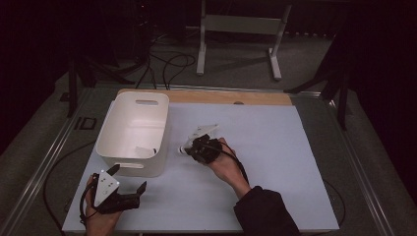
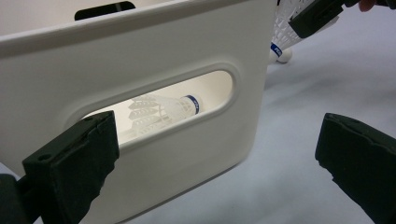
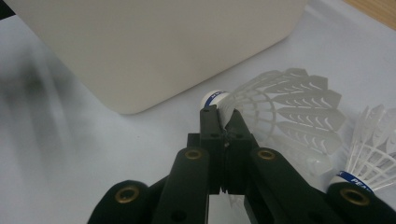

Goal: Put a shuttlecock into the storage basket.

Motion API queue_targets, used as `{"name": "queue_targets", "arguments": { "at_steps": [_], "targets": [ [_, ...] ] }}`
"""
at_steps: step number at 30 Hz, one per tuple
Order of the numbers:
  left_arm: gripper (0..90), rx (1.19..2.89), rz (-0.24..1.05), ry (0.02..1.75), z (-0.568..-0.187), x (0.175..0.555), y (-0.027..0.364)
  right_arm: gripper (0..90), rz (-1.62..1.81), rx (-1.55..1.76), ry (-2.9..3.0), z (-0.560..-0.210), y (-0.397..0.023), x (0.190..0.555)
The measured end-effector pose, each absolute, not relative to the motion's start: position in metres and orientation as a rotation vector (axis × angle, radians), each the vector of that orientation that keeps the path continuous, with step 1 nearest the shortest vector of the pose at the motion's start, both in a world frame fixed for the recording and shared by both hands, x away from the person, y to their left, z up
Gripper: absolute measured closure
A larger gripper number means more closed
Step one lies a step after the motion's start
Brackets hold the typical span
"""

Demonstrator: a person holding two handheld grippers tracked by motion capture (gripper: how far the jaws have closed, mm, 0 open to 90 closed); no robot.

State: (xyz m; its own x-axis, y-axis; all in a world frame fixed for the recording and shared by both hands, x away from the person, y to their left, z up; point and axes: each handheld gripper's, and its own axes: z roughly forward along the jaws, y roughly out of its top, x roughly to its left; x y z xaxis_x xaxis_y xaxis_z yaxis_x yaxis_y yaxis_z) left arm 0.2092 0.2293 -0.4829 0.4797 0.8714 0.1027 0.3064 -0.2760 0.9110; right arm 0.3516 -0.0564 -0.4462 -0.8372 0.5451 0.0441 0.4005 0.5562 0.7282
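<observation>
- High view: the right gripper [image 1: 189, 147] sits just right of the white bin [image 1: 118, 147], jaws pinched together on a shuttlecock [image 3: 280, 109] low over the pale blue surface [image 1: 275, 162].
- One shuttlecock [image 2: 161, 111] already lies inside the bin, seen through its handle slot; another [image 3: 369, 163] waits beside the held one, so I'd say we're partway.
- The left gripper [image 1: 129, 179] idles at the bin's near wall, jaws wide apart, empty.
- Smooth, round-cornered plastic bin; ribbed translucent skirts, rounded white tips with blue bands.

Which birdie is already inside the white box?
The shuttlecock lying on its side in the white bin, seen through its handle slot. Another is pinched by the right gripper; a third lies beside it.
</observation>
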Motion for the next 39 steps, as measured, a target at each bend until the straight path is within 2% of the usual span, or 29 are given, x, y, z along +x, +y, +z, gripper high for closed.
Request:
{"name": "queue_targets", "arguments": {
  "at_steps": [39],
  "targets": [
    [0.0, 1.815, 0.781, 0.993, -0.483, 0.209, 0.229, 89.4, 1.172, 0.849, 2.546, -0.435, -0.061, 0.353]
  ]
}}
